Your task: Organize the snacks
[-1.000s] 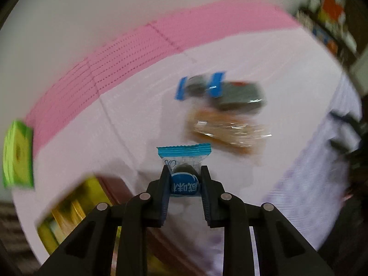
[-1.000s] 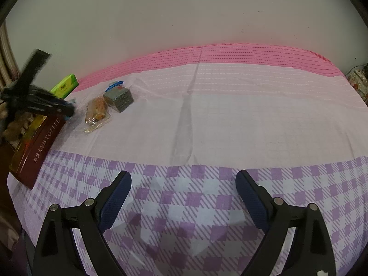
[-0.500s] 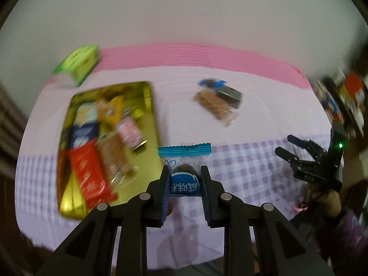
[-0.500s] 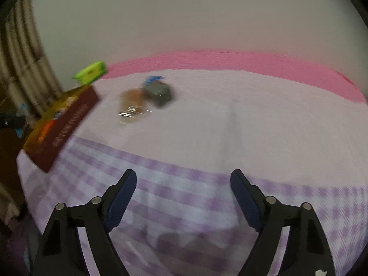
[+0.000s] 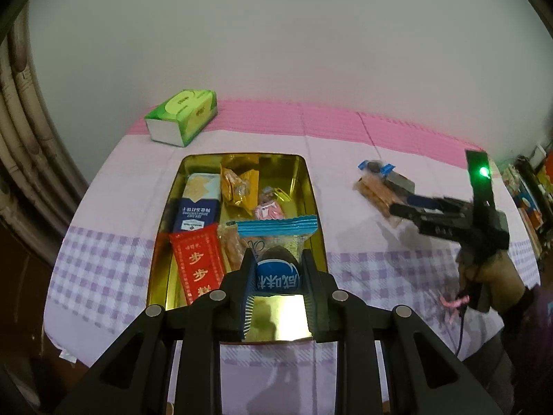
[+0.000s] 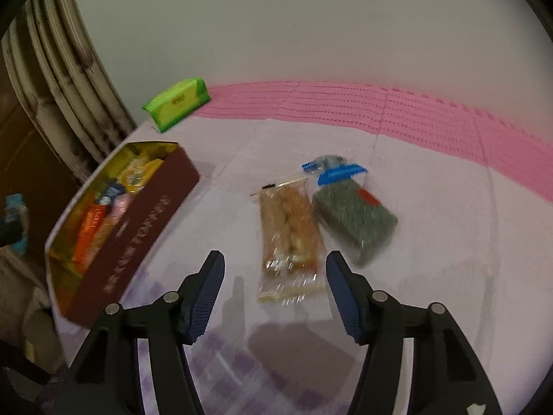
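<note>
Left claw (image 5: 277,278) gripping blue snack (image 5: 277,242) now over tin (image 5: 312,186), right claw (image 6: 274,288) open, nearer wafer (image 6: 289,238).

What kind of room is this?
Probably a home, maybe a dining or living room: a table with a pink-and-purple tablecloth, a tissue box, and a tin of snacks.

This looks like a room in a home. A worktop stands against a plain wall under a pink and purple checked cloth (image 5: 345,159). A green tissue pack (image 5: 183,117) and a snack tin (image 5: 316,214) lie on it, with curtain folds (image 6: 65,79) at the side.
</note>
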